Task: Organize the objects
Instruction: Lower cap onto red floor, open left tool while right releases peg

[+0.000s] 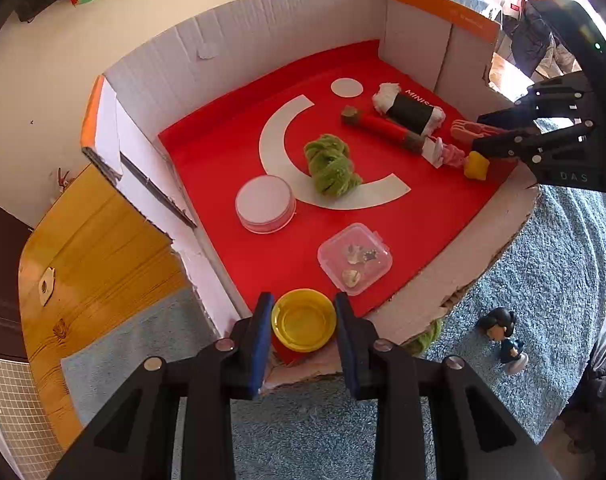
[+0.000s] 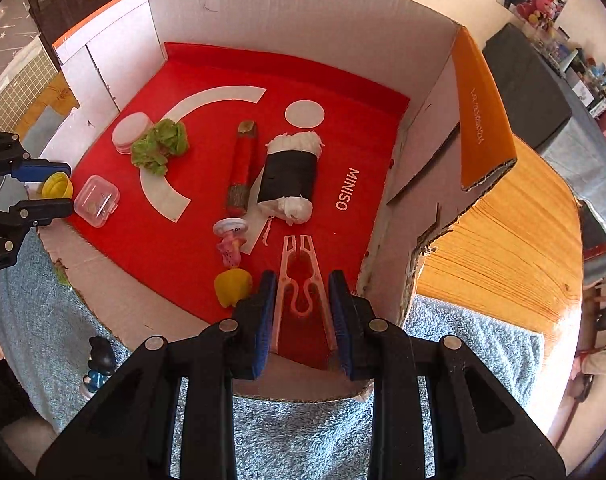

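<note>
A yellow cap is held between the pads of the left gripper, open side up, over the near edge of the red-lined cardboard box. A pink clothespin is clamped in the right gripper at the near right of the box floor, its long axis running near to far, its forked tips pointing far
</note>
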### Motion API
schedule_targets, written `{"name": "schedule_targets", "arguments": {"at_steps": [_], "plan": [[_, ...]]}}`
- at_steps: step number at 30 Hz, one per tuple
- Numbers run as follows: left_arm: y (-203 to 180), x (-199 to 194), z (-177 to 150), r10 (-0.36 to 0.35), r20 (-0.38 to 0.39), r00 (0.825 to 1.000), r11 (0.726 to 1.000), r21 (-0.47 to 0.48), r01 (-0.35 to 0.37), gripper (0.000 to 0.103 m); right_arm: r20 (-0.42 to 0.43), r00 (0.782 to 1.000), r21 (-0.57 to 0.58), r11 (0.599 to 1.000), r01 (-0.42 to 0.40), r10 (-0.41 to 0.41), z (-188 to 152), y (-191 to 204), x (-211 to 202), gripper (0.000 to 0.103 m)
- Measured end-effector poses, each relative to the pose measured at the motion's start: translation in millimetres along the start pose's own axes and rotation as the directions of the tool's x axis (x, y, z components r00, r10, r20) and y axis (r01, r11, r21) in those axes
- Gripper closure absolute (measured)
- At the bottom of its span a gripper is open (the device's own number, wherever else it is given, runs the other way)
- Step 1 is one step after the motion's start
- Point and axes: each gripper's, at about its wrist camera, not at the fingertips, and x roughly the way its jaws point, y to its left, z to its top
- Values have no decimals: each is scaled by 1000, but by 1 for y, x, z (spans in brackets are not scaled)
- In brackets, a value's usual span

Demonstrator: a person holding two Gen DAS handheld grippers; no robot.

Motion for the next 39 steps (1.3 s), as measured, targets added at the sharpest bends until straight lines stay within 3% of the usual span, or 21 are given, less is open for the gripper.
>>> {"name": "schedule_targets", "arguments": {"at_steps": [15,39], "plan": [[-7,6,3,33,-39,999,998,63,-30,71,-79,997,-68,998,18,-24,-3,4,4,77],[-3,-2,-1,35,-41,999,998,50,-33,69,-137,990,-69,998,10,-20,-15,0,-8,77]]}}
